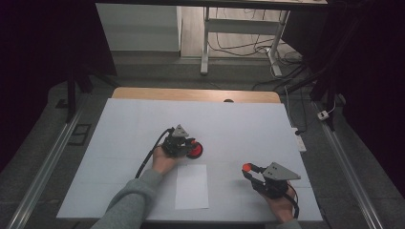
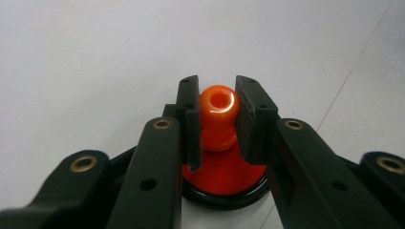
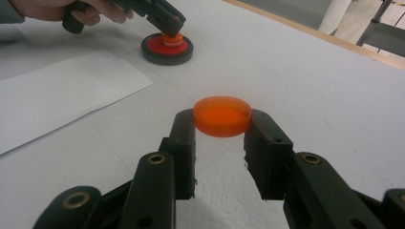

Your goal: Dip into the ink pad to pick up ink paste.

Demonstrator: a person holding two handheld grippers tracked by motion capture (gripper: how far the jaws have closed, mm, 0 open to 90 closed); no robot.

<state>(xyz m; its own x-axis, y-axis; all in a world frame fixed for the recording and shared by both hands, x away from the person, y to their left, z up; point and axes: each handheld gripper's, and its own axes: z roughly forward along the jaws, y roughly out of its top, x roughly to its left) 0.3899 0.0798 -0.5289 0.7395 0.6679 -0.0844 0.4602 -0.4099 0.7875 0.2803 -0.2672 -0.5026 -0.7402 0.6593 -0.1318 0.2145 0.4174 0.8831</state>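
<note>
Orange cap | clamped in right gripper jaws, well apart from red base | left gripper jaws grip orange knob atop red base | white paper near red base on bench

White table cover spans the desk; bare wooden edge exposed along its far side. Sheet of paper lies flat on the cover, near its front edge. Beyond the wooden edge: grey desk frame leg, loose cables on the floor beside it.
</note>
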